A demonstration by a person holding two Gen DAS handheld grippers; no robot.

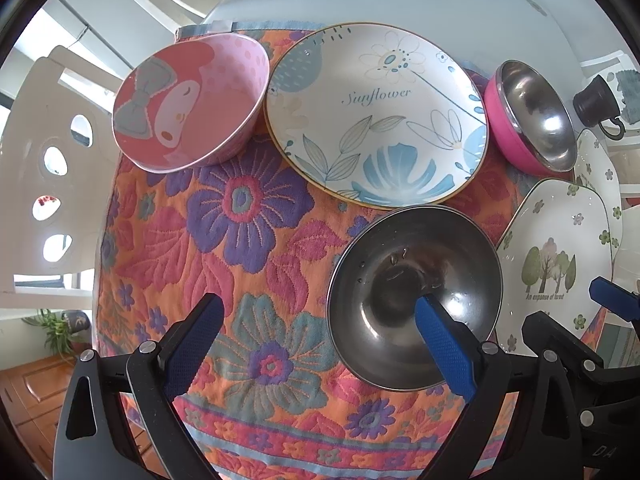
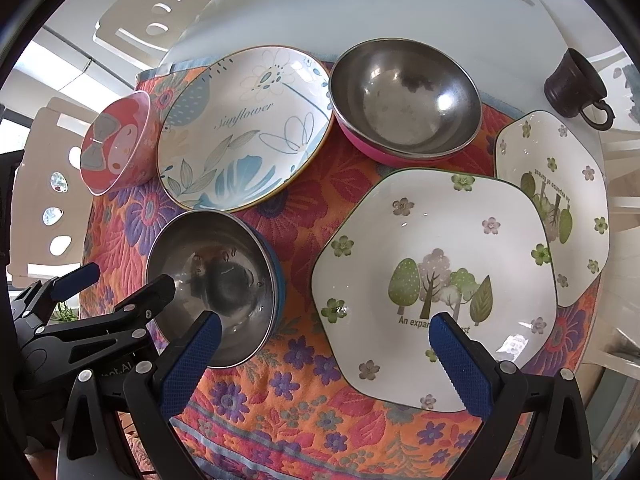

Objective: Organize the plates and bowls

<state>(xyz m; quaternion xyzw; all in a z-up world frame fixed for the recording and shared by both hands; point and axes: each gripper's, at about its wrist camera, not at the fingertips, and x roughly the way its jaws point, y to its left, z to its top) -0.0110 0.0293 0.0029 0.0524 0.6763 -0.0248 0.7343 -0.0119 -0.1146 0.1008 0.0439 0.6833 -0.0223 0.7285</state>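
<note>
Six dishes sit on a bright flower cloth (image 1: 248, 240) that lies over a round white surface (image 2: 360, 8).

At the far left is a pink bowl (image 1: 192, 104) with a cartoon face and a grey bow inside. Just beside it is a round plate (image 1: 376, 116) with blue flowers and the word "Sunflower". Next to that plate is a steel bowl with a pink outside (image 2: 404, 100).

Nearer is a steel bowl with a blue outside (image 2: 216, 280). It has a few drops of water in it. To its right is a big white plate with trees (image 2: 436, 280) painted on it. A second tree plate (image 2: 560, 200) lies behind it, and the big one covers part of its edge. A small dark cup (image 2: 576, 84) stands apart on the bare white surface.

The left gripper (image 1: 320, 320) has its jaws spread wide and holds nothing. One blue finger hangs over the cloth and the other hangs over the inside of the blue-sided steel bowl.

The right gripper (image 2: 324, 332) also has its jaws wide apart and holds nothing. Its left finger is over the edge of that same steel bowl. Its right finger is over the big tree plate.

White chairs (image 1: 44, 184) with holes in their backs stand around the surface.
</note>
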